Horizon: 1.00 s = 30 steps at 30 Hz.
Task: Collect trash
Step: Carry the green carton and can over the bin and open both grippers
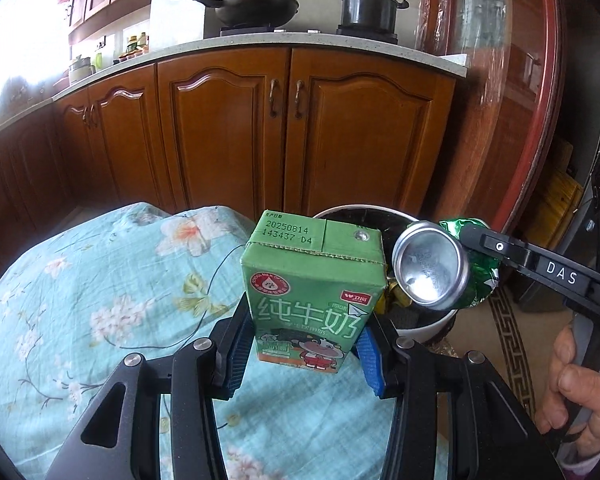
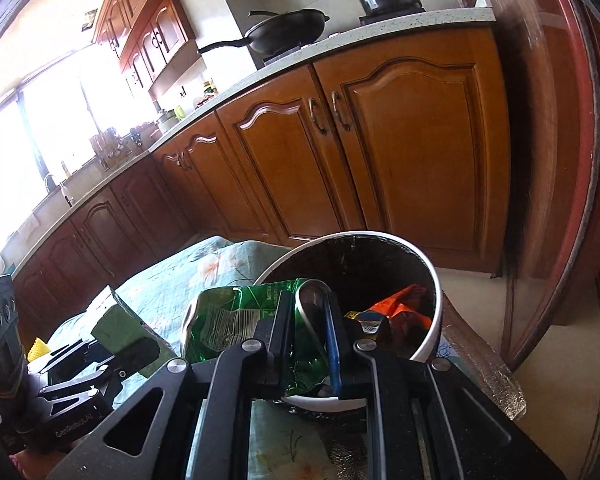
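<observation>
A long run of brown wooden cabinets point(image 1: 236, 128) fills the wall, its pale counter point(image 1: 260, 42) carrying a black wok point(image 1: 256, 8) and a lidded black pot point(image 1: 366, 10) on the stove. Nearer, a surface draped in a teal floral cloth point(image 1: 84, 280) has a white-rimmed trash bin point(image 2: 428, 340) standing at its edge, with orange wrappers point(image 2: 400, 308) already inside. The left gripper point(image 1: 306, 344) is clamped on a green milk carton point(image 1: 312, 284), held upright just beside the bin's rim. The right gripper point(image 2: 308, 344) is pinched tight on a crushed green can point(image 2: 236, 320), which hangs over the near side of the bin; the can's shiny base partly blocks the bin mouth from the left camera. What lies deeper in the bin looks like more wrappers, though it is too dark to be sure.
</observation>
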Available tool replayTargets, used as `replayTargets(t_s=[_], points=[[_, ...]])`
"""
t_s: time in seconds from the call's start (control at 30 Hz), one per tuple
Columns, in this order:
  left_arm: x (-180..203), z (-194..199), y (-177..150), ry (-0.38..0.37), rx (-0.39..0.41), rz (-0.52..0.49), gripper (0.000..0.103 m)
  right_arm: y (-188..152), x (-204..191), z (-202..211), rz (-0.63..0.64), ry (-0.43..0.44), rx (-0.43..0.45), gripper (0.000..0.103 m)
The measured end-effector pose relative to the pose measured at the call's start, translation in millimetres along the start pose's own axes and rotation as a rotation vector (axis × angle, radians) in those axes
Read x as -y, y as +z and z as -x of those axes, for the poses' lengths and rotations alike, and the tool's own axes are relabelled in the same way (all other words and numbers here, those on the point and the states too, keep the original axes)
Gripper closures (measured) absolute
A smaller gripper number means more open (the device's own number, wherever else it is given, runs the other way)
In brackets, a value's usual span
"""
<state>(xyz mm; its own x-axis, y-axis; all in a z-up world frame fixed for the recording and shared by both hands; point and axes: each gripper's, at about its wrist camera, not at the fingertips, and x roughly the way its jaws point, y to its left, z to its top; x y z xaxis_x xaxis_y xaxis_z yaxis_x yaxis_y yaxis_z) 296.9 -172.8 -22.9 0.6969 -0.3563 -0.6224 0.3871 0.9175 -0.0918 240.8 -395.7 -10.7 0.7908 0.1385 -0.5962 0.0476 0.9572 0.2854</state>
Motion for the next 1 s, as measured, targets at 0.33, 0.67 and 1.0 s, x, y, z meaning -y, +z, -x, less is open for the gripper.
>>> replayTargets(t_s=[0.33,0.67,1.0], points=[[18,-26,18,-0.037,-0.008,-0.015,0.058,6,34,-5,-0.035,-0.055,-0.004,0.088],[29,-60,39,-0.054,-0.047,-0.031,0.058,15,54,-24,-0.035,-0.093,-0.03,0.088],[31,-90,50,-0.048,-0.101,-0.005,0.058,23,48,-38,0.04,-0.138,-0.059,0.089]])
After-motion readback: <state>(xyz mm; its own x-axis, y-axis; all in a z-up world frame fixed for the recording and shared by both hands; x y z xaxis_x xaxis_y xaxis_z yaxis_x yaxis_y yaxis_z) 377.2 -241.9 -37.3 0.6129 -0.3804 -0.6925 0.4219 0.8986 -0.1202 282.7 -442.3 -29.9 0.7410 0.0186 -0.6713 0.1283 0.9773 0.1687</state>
